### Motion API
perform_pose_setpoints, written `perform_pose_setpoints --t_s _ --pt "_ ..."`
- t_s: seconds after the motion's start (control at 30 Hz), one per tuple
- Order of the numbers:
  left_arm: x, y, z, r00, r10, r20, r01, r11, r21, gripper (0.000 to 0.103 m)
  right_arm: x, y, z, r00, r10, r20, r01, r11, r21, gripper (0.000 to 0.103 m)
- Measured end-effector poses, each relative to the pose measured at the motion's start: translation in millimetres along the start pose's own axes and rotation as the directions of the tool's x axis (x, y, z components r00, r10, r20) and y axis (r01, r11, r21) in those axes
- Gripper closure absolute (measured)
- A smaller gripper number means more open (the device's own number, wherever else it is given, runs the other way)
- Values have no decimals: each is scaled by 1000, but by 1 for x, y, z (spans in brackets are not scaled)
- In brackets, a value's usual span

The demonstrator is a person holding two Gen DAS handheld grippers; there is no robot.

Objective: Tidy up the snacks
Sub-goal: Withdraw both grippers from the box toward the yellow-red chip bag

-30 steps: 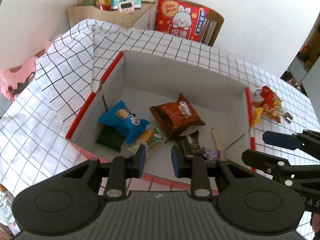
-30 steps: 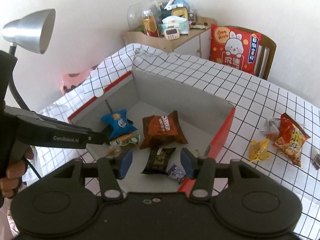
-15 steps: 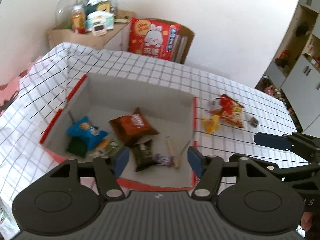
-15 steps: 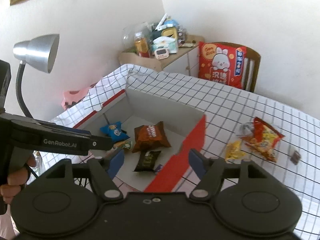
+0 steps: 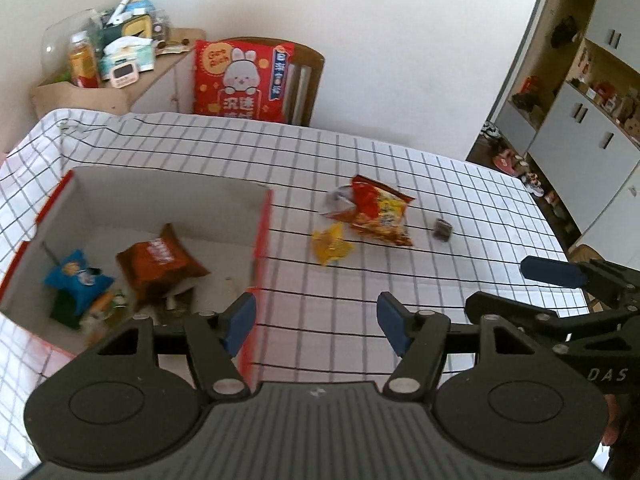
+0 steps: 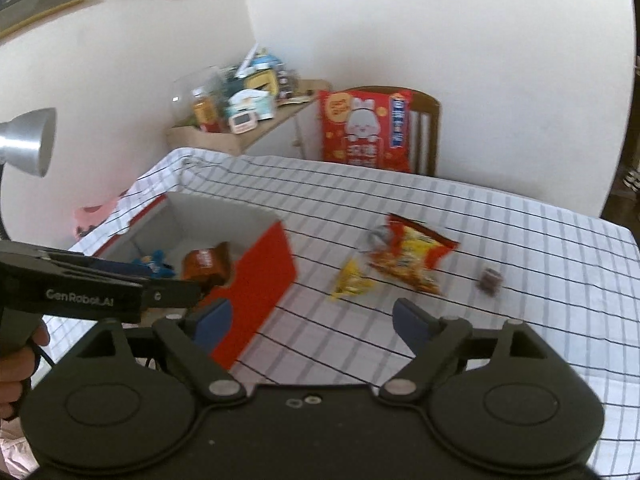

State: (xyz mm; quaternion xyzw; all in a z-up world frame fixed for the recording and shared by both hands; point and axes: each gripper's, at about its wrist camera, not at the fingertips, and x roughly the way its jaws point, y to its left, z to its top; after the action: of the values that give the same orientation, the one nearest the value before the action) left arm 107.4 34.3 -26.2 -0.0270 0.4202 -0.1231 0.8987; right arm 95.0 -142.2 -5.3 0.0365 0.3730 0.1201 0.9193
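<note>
A red-and-white cardboard box (image 5: 262,224) (image 6: 264,276) sits at the table's left and holds a brown bag (image 5: 160,264), a blue bag (image 5: 76,278) and other small packs. On the checked cloth to its right lie a red-yellow snack bag (image 5: 380,210) (image 6: 412,256), a yellow wrapper (image 5: 332,242) (image 6: 352,282) and a small dark candy (image 5: 443,229) (image 6: 490,280). My left gripper (image 5: 316,322) hangs open and empty over the cloth just right of the box. The jaws of my right gripper (image 6: 316,328) are opening, with nothing between them.
A wooden chair with a red rabbit cushion (image 5: 240,80) stands behind the table. A cluttered side shelf (image 5: 112,68) is at the back left, cabinets (image 5: 592,112) at the right, and a silver desk lamp (image 6: 28,140) at the left.
Both grippers swung right, from over the box toward the loose snacks on the cloth. The left jaws widened from nearly shut to open, and the right jaws spread further.
</note>
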Motion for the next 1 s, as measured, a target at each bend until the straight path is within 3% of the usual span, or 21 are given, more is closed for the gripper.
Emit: perform_pose_setpoints --t_s 0.13,0.2,0.5,0.83,1.0 --pt "14 -21 2 1000 9 8 -9 1000 -12 36 -5 -31 -3 1000 -1 21 0 999 47 1" --pt "21 -30 3 1000 15 10 -15 1000 -25 31 -4 -43 -4 1000 -18 21 17 998 56 1" --pt "64 -54 11 994 107 19 -105 991 -83 31 14 -105 -3 994 -112 -10 112 990 88 0" --pt "120 -71 22 985 169 -24 -170 983 -65 31 54 -157 4 990 -124 -69 128 990 62 1" --pt "154 -64 28 977 194 -85 -200 977 -71 31 80 -173 8 989 -117 -92 121 992 38 2"
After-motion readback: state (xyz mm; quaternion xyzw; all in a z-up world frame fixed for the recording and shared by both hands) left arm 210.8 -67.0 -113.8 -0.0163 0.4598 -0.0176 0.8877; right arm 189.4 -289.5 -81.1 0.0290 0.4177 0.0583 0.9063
